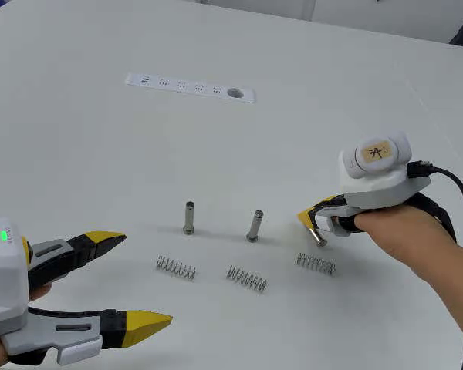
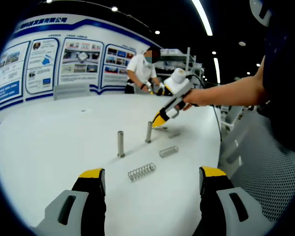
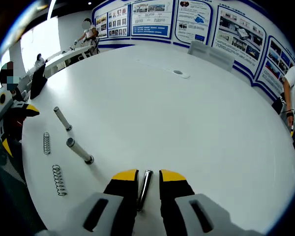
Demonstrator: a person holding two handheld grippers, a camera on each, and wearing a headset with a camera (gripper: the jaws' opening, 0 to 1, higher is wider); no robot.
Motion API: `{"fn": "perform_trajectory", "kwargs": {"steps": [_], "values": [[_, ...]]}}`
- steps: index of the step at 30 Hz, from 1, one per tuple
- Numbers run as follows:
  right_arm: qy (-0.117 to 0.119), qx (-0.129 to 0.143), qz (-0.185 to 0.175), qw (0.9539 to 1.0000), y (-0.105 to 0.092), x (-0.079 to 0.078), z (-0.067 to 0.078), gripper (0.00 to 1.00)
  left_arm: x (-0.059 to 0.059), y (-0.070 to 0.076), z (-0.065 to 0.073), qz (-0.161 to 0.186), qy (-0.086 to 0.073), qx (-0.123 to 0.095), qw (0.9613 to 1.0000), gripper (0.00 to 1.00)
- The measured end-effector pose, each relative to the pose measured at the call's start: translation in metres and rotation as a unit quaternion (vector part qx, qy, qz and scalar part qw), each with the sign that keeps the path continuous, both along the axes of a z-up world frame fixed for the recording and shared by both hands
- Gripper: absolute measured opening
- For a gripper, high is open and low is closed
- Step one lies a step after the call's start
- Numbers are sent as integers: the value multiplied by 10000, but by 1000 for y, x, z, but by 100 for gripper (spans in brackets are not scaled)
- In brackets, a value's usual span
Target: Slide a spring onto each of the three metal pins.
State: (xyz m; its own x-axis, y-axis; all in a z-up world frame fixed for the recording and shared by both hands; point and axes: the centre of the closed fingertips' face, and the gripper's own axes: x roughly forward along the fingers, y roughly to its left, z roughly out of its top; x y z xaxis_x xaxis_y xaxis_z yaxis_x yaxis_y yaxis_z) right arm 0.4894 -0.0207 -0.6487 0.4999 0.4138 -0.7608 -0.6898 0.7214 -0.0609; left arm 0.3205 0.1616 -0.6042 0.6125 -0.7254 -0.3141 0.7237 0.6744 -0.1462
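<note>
Two metal pins (image 1: 189,217) (image 1: 255,226) stand upright on the white table (image 1: 77,139). Three springs (image 1: 176,267) (image 1: 247,278) (image 1: 316,264) lie in a row in front of them. My right gripper (image 1: 315,223) is down at the table on the right, shut on the third pin (image 1: 319,238), which leans. In the right gripper view that pin (image 3: 144,186) runs between the two yellow-tipped jaws of the right gripper (image 3: 148,178). My left gripper (image 1: 135,279) hovers at the near left, open and holding nothing. Ahead of the left gripper (image 2: 152,177) in its own view lie a spring (image 2: 141,171) and a pin (image 2: 120,143).
A white power strip (image 1: 189,87) lies flat at the far middle of the table. The right gripper's black cable (image 1: 459,193) trails off to the right. Display boards (image 2: 64,59) and a person (image 2: 140,73) stand beyond the table's far edge.
</note>
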Motion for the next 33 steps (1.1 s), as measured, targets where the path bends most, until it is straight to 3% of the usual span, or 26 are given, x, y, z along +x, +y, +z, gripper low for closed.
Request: {"fn": "perform_trajectory", "kwargs": {"steps": [16,29,33], "values": [[328,-44,-229,9992,-4,0,-15,11,-1,-1,-2,-22,36,-14,10000,78],[450,55,-415,9981,-4,1,-15,8,0,-2,-1,-40,36,-14,10000,76],[355,189,-394,9984,-5,-2,-5,8,0,-2,-1,-43,23,-22,10000,76]]}}
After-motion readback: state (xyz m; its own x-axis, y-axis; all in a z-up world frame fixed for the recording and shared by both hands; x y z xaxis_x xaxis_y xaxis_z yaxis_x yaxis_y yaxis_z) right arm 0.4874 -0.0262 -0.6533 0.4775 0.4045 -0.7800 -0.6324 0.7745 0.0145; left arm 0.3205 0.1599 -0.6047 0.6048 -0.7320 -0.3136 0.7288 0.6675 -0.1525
